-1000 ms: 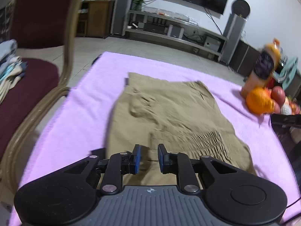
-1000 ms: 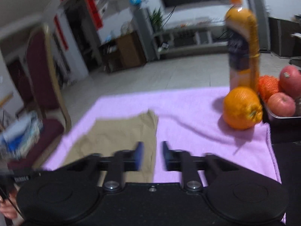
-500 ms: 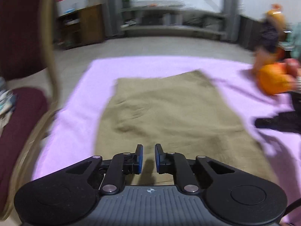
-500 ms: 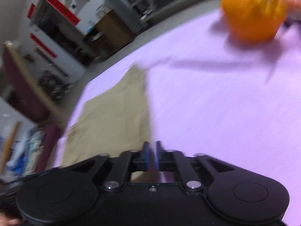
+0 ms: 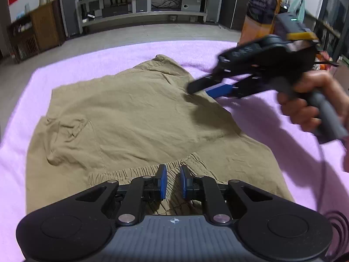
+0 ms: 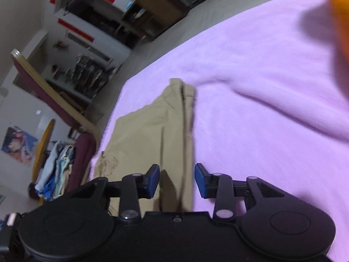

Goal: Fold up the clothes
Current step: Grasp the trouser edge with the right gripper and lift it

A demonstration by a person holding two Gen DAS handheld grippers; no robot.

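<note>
Khaki shorts lie flat on a purple blanket, with the elastic waistband nearest me. My left gripper hovers just over that waistband, its blue pads a narrow gap apart and pressing on nothing. A hand holds my right gripper low at the shorts' right edge. In the right wrist view the right gripper has its jaws opening, straddling the seam edge of the shorts; the pads do not touch the cloth.
An orange drink bottle stands at the blanket's far right. A dark red chair with a stack of clothes is off the left side. A media shelf lines the far wall. Grey floor lies beyond the blanket.
Both grippers came down toward the shorts. The left now sits over the waistband. The right swung to the shorts' right edge and its jaws went from almost shut to wide apart.
</note>
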